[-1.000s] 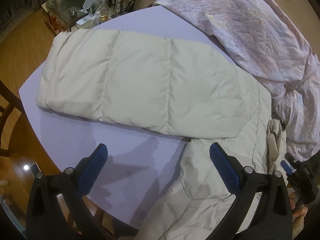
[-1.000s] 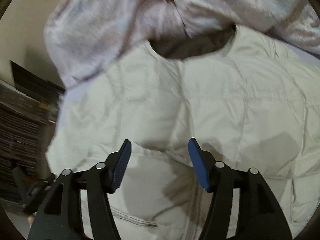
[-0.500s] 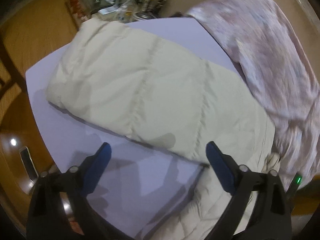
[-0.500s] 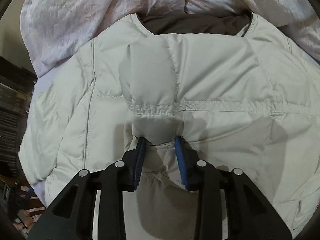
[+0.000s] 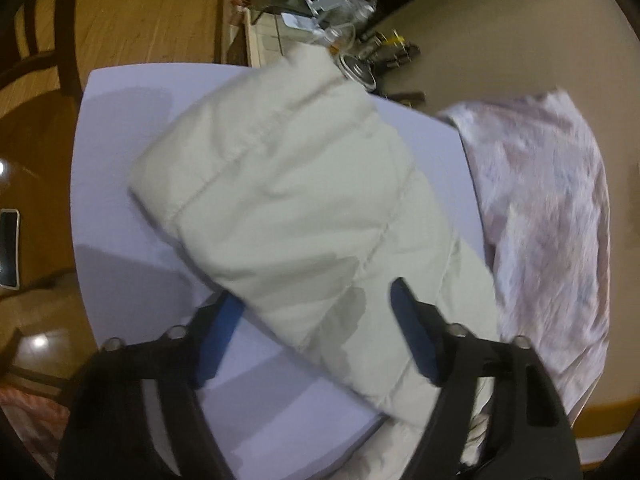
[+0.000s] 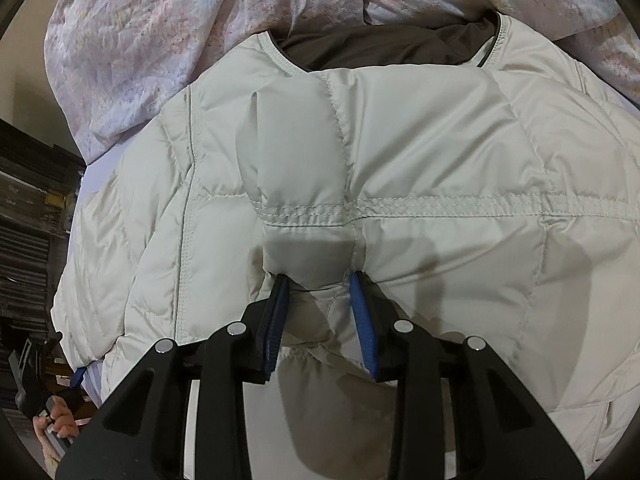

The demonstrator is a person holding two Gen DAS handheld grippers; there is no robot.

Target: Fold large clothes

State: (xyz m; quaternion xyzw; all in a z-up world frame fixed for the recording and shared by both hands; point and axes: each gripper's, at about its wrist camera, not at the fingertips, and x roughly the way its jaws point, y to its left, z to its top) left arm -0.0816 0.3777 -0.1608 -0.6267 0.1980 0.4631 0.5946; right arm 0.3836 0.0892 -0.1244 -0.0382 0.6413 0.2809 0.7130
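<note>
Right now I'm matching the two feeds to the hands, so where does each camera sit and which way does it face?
Left wrist: on the left gripper, looking down along its open fingers at the cream jacket on the lilac table, floral blanket to the right; only the gripper shows.
Right wrist: on the right gripper, facing the jacket's collar, fingers pinching a fold of the jacket; the other hand shows at lower left.
Shared: both see the jacket and the blanket.

Right gripper [image 6: 318, 280] pinched nearly closed; left gripper [image 5: 316, 302] spread wide.
</note>
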